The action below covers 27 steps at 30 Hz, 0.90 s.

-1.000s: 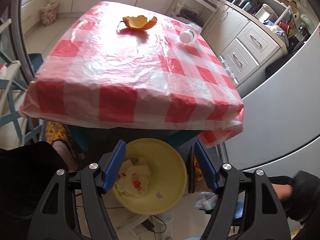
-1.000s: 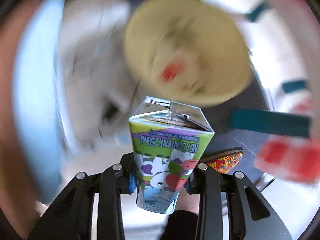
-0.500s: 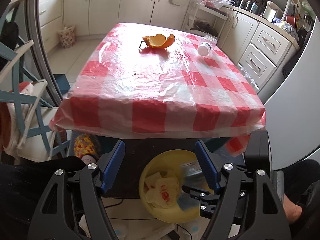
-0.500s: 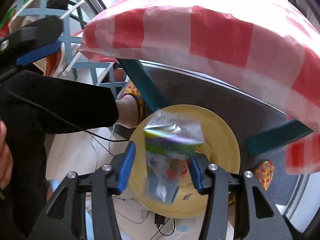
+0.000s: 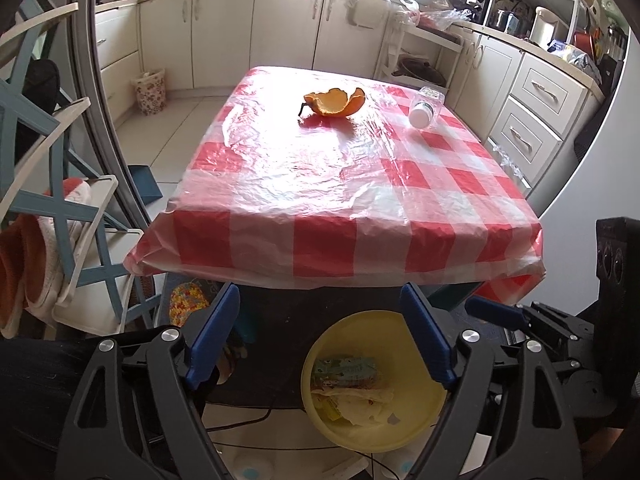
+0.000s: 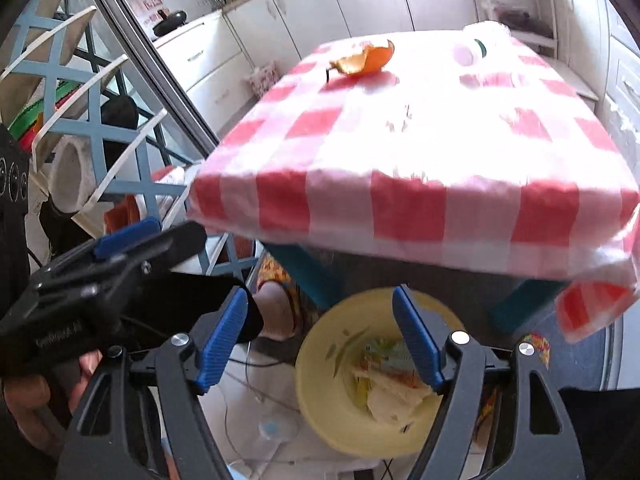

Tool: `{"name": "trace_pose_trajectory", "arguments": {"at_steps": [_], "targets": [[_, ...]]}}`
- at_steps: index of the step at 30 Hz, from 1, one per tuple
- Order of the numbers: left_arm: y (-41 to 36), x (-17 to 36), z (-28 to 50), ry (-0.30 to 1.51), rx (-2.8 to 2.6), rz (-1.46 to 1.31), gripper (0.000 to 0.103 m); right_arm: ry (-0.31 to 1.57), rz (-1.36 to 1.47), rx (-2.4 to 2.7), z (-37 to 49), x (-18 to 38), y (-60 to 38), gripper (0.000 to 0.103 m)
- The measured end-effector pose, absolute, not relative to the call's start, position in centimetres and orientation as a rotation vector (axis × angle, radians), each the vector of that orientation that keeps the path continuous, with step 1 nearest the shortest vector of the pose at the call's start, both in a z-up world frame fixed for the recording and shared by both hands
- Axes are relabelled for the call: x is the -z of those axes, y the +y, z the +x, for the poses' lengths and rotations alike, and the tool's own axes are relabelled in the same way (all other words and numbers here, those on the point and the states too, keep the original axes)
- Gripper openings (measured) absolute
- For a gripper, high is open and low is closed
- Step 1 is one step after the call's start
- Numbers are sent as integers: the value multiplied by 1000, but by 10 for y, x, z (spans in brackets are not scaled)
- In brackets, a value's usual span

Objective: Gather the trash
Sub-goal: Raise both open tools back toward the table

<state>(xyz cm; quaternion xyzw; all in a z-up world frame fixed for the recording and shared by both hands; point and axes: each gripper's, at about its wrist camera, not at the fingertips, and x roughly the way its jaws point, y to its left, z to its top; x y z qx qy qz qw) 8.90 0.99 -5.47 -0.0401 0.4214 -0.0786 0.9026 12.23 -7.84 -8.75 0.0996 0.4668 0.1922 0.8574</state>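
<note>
- Lying in the yellow bin (image 5: 416, 420) already: juice carton (image 5: 346, 369) and crumpled paper.
- Waiting on the worktop (image 5: 360, 200): orange peel (image 5: 335, 103), plastic bottle (image 5: 425, 107).
- Just spread wide, holding nothing: left gripper (image 5: 320, 340), right gripper (image 6: 316, 340).

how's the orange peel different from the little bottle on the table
The orange peel is a bright orange, curled, open shell sitting cupped side up; the bottle is clear with a white cap and lies on its side. The orange peel sits near the middle of the far end, the bottle nearer the right edge. Both rest on the checked tablecloth, apart from each other, not yet in the yellow bin.
</note>
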Motion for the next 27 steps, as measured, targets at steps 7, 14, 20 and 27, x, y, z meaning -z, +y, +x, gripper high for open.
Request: {"name": "trace_pose_trajectory", "arguments": {"at_steps": [7,14,20,27], "targets": [[-3,53,86,853,172,-46,80,951,225,-353,117,66,-104,73],[-5,51,85,836,165,-43,82,928,214,-351,114,60,-107,73],[-7,46,83,807,172,-45,83,914,226,-323,114,58,-114,74],[-2,38,90,801,175,-75,83,863,245,-310,116,43,-123,77]]}}
